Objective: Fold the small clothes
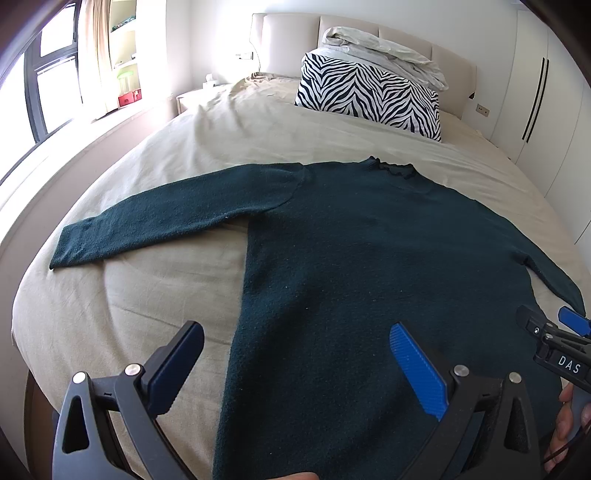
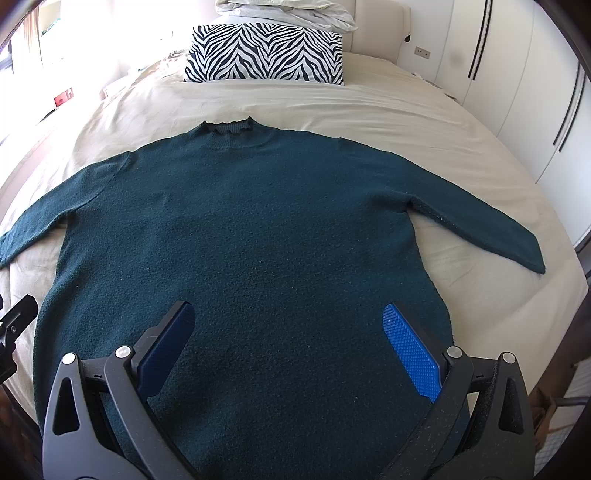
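A dark teal sweater point(image 1: 369, 258) lies flat on the beige bed, collar away from me and both sleeves spread out; it also shows in the right wrist view point(image 2: 258, 240). My left gripper point(image 1: 295, 332) is open and empty above the sweater's lower left part, near its left side edge. My right gripper point(image 2: 288, 314) is open and empty above the lower middle of the sweater. The right gripper also shows at the right edge of the left wrist view point(image 1: 554, 332). The sweater's bottom hem is hidden below both views.
A zebra-print pillow point(image 2: 266, 51) with a crumpled grey blanket point(image 2: 288, 11) on it sits at the head of the bed point(image 2: 406, 110). White wardrobe doors point(image 2: 517, 74) stand on the right, a window point(image 1: 48, 85) on the left.
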Demonstrator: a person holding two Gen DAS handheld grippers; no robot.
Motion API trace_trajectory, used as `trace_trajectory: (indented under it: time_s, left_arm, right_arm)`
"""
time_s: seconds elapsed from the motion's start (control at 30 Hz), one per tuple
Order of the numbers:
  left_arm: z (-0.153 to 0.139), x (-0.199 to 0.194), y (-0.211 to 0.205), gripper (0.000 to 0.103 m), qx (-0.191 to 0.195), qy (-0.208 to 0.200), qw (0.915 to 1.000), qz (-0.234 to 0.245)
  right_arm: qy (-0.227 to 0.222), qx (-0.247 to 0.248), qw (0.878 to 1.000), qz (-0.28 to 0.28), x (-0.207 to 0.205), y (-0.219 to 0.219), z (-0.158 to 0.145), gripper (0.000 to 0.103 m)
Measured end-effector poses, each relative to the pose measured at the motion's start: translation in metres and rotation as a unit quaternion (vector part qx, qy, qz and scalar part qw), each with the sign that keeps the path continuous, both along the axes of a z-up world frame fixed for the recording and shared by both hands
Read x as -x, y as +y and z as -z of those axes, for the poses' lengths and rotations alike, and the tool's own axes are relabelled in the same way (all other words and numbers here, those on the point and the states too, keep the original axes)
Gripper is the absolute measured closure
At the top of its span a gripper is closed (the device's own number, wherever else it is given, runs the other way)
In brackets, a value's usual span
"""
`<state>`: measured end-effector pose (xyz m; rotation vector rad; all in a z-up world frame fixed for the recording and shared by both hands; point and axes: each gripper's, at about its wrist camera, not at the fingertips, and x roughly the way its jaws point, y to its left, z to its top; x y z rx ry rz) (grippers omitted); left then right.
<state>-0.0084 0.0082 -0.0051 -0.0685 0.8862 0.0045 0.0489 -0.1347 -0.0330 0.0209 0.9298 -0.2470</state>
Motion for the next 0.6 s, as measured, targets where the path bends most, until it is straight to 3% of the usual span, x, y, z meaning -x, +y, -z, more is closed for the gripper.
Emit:
trace_trajectory:
  time_s: [0.6]
  left_arm:
    - [-0.0013, 0.0009, -0.0016, 0.0, 0.0, -0.003, 1.0, 0.002]
  right_arm:
    - [0.0, 0.003, 1.0, 0.001, -0.0001, -0.0008, -0.0009, 0.0]
